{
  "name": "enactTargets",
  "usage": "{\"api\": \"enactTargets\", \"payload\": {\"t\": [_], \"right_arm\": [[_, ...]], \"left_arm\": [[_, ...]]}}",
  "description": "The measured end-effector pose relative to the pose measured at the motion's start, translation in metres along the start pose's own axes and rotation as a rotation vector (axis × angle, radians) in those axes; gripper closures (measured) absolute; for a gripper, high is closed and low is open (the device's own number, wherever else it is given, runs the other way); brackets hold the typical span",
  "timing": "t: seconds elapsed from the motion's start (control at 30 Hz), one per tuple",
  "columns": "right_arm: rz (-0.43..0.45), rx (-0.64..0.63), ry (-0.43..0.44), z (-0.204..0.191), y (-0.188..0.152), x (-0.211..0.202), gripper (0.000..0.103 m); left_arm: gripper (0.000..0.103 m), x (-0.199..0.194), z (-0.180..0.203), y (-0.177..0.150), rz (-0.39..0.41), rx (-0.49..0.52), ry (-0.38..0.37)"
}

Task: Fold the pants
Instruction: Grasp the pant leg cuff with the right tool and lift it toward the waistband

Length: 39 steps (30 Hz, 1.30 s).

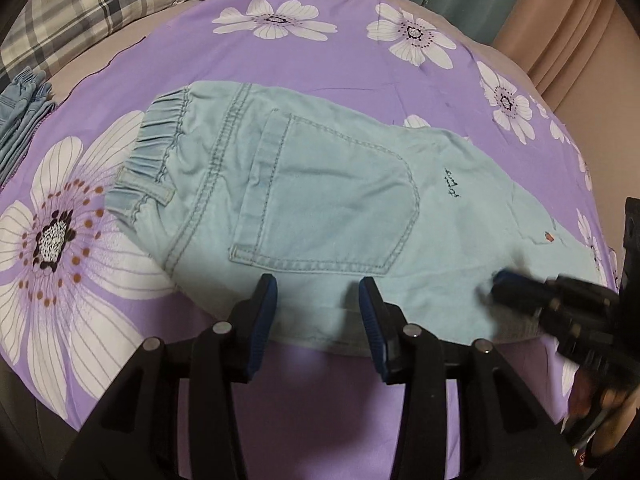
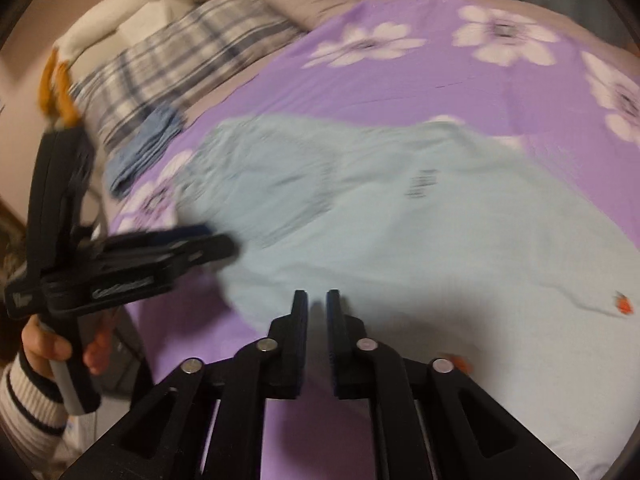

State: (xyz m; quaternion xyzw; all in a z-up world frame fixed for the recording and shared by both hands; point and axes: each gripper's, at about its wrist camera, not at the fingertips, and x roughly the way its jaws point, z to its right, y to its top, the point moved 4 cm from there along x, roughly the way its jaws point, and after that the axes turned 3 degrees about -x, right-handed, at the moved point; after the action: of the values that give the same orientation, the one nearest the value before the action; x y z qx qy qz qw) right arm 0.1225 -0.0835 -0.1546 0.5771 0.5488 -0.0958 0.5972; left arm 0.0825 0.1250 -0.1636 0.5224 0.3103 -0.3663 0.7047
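Pants (image 1: pixel 320 200) lie flat on the bed (image 1: pixel 280 56), left gripper (image 1: pixel 318 300) and right gripper (image 2: pixel 317 300) apart, empty; shallow grasp risks slipping.

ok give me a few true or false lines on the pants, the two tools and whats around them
1. The light blue pants lie on a purple flowered sheet. True.
2. The left tool is clamped on the waistband. False: its jaws stand apart with nothing pinched.
3. A back pocket faces up. True.
4. The right tool gapes wide. False: only a narrow gap shows.
5. The plaid pillow rests on the pants. False: it lies apart, beyond the sheet.
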Motion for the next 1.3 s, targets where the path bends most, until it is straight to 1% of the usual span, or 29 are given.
{"api": "enactTargets", "payload": {"t": [0.03, 0.1, 0.13, 0.2, 0.27, 0.4, 0.5, 0.57, 0.63, 0.7, 0.8, 0.83, 0.87, 0.9, 0.93, 1.0, 1.07, 1.13, 1.17, 1.2, 1.3], "right_arm": [[0.006, 0.029, -0.018, 0.01, -0.002, -0.002, 0.082], [0.0, 0.07, -0.044, 0.024, -0.01, -0.003, 0.082], [-0.004, 0.088, -0.049, 0.032, -0.017, -0.004, 0.082], [-0.005, 0.109, -0.056, 0.042, -0.029, -0.008, 0.082], [0.029, 0.141, -0.059, 0.052, -0.039, -0.019, 0.082], [0.107, 0.277, -0.083, 0.086, -0.056, -0.049, 0.082], [0.143, 0.39, -0.171, 0.134, -0.08, -0.08, 0.082], [0.172, 0.459, -0.175, 0.156, -0.095, -0.097, 0.082], [0.185, 0.513, -0.247, 0.181, -0.113, -0.116, 0.082], [0.223, 0.578, -0.251, 0.203, -0.131, -0.136, 0.082], [0.262, 0.656, -0.28, 0.229, -0.152, -0.162, 0.082], [0.266, 0.666, -0.308, 0.234, -0.155, -0.167, 0.082], [0.253, 0.682, -0.387, 0.244, -0.162, -0.177, 0.082], [0.252, 0.702, -0.427, 0.25, -0.166, -0.183, 0.082], [0.264, 0.722, -0.432, 0.254, -0.17, -0.188, 0.082], [0.305, 0.785, -0.461, 0.263, -0.18, -0.208, 0.082], [0.37, 0.828, -0.487, 0.265, -0.19, -0.232, 0.081], [0.408, 0.864, -0.494, 0.266, -0.202, -0.248, 0.072], [0.422, 0.885, -0.485, 0.265, -0.21, -0.255, 0.07], [0.43, 0.9, -0.471, 0.264, -0.215, -0.258, 0.069], [0.441, 0.956, -0.387, 0.259, -0.234, -0.253, 0.069]], "left_arm": [[0.061, -0.003, 0.001, -0.002, 0.001, 0.005, 0.006], [0.061, -0.007, 0.002, -0.008, 0.0, 0.016, 0.022], [0.061, -0.004, 0.01, -0.005, -0.001, 0.017, 0.027], [0.061, -0.003, 0.011, -0.003, -0.004, 0.016, 0.031], [0.061, -0.002, 0.011, -0.002, -0.007, 0.013, 0.035], [0.061, 0.0, 0.011, -0.001, -0.013, 0.011, 0.049], [0.061, 0.0, 0.012, -0.002, -0.011, 0.009, 0.047], [0.061, 0.0, 0.012, -0.001, -0.01, 0.008, 0.045], [0.061, 0.001, 0.011, -0.001, -0.01, 0.004, 0.044], [0.061, 0.001, 0.011, -0.001, -0.011, 0.001, 0.047], [0.061, 0.002, 0.011, -0.001, -0.011, 0.001, 0.055], [0.061, 0.002, 0.011, -0.001, -0.012, 0.0, 0.057], [0.061, 0.001, 0.011, 0.0, -0.011, -0.001, 0.059], [0.061, 0.001, 0.011, 0.0, -0.01, -0.003, 0.06], [0.061, -0.001, 0.011, 0.0, -0.008, -0.006, 0.062], [0.061, -0.007, 0.012, 0.002, -0.001, -0.016, 0.066], [0.061, -0.015, 0.014, 0.002, 0.015, -0.016, 0.066], [0.061, -0.024, 0.021, 0.004, 0.029, -0.011, 0.038], [0.06, -0.026, 0.025, 0.005, 0.031, -0.008, 0.021], [0.059, -0.028, 0.033, 0.005, 0.03, 0.002, 0.002], [0.059, -0.025, 0.06, 0.005, 0.013, 0.04, -0.059]]}}
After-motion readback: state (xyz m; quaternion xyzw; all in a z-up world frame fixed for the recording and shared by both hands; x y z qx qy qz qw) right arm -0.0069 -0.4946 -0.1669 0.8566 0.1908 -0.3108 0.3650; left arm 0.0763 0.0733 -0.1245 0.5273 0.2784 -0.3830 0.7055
